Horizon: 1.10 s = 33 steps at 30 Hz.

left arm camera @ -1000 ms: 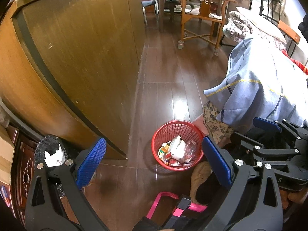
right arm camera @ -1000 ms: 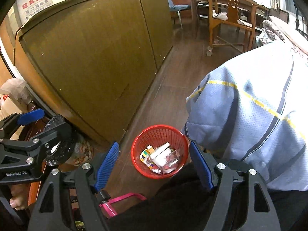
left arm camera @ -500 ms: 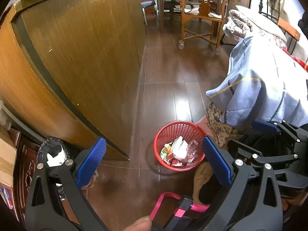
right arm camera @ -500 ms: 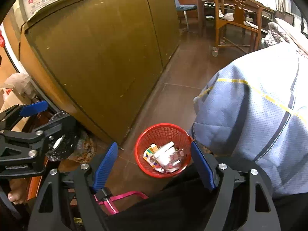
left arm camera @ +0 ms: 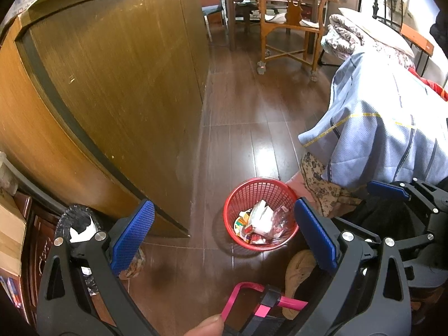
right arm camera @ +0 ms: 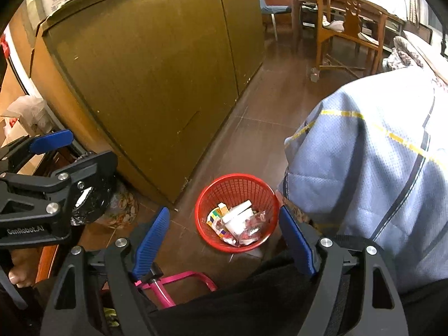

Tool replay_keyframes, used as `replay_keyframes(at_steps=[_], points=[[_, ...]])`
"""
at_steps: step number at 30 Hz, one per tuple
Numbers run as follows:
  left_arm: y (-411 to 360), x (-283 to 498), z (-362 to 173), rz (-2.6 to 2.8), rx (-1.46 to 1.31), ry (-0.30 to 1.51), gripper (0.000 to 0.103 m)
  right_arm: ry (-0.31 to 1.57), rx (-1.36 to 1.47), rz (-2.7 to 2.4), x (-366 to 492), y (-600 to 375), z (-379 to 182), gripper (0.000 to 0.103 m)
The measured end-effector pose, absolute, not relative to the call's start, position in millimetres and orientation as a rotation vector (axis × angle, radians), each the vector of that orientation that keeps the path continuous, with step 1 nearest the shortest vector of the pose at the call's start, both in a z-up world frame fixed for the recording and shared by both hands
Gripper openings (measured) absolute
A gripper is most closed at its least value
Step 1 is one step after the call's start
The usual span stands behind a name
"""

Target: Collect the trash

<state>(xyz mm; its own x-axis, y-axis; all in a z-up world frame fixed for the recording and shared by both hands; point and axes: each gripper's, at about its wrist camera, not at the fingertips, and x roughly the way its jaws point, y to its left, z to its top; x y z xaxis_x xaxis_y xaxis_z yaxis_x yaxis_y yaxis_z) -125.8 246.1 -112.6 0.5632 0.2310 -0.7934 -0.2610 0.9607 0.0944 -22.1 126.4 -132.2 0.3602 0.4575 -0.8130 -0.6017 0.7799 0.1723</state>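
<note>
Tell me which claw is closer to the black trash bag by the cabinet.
Left. The left claw, open and empty, hovers right beside the black trash bag, which sits by its left finger. The right claw, also open, hangs farther off over the red basket.

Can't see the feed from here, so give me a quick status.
Left gripper and right gripper open, empty, above floor. Red basket on floor, trash inside. Blue bedcover overhangs beside it.

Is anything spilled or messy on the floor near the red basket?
Nothing looks spilled. The trash sits inside the upright red basket, and the wooden floor around it looks bare. Both grippers, left and right, are open and empty.
</note>
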Motion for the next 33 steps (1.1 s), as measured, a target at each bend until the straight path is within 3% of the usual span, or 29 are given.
replay_keyframes(at_steps=[33], points=[[247, -122, -112, 0.287, -0.016, 0.925, 0.096, 0.987, -0.133, 0.705, -24, 118, -136, 0.079]])
